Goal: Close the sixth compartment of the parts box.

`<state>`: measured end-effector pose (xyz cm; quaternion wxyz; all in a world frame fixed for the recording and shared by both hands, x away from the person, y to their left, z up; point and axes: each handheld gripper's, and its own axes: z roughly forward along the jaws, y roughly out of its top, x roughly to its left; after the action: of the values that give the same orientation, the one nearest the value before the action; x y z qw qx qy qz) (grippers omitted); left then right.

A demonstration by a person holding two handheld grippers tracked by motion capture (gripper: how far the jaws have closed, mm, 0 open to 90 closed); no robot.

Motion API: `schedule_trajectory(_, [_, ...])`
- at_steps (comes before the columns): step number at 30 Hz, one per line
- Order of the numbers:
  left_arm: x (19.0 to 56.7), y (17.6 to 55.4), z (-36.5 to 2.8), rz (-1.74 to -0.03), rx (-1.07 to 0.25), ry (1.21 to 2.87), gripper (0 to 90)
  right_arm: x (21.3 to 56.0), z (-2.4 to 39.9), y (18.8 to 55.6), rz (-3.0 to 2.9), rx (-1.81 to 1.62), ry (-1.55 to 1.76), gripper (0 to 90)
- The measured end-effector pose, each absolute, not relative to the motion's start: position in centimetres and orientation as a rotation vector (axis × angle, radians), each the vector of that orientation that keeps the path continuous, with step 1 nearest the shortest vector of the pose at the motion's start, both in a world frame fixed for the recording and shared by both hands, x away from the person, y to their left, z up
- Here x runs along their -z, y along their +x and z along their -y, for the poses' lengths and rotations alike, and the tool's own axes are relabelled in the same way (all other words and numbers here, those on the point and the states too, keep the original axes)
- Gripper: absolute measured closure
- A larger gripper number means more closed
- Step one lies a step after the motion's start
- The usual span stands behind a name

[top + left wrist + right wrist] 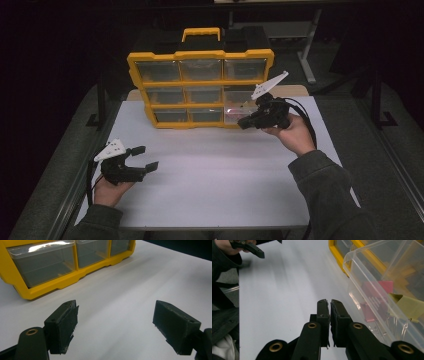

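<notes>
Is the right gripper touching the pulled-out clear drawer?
Apart. The right gripper view shows the shut right gripper with white table visible between it and the clear drawer.

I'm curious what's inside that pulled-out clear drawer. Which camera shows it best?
The right gripper view: the clear drawer sits close, with pink and yellow pieces visible inside. The high view shows it small and glary beside the right gripper. The left gripper view gives other drawers.

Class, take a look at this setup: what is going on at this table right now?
A person holds a gripper in each hand at a white table. The right gripper, jaws shut on nothing, sits beside a clear drawer pulled out of the yellow organizer; the drawer holds pink and yellow pieces. The left gripper rests open near the table's front left, away from the organizer.
</notes>
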<state>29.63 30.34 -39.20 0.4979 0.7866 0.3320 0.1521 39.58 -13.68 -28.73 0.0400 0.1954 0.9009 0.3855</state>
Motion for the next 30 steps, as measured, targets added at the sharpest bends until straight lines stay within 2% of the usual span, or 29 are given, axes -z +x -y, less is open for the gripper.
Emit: schedule_trajectory(30, [39.2,29.7,-30.2,-0.796,-0.368,1.907,19.8,28.4,12.9,41.1,-2.746,-1.092,0.635,87.3])
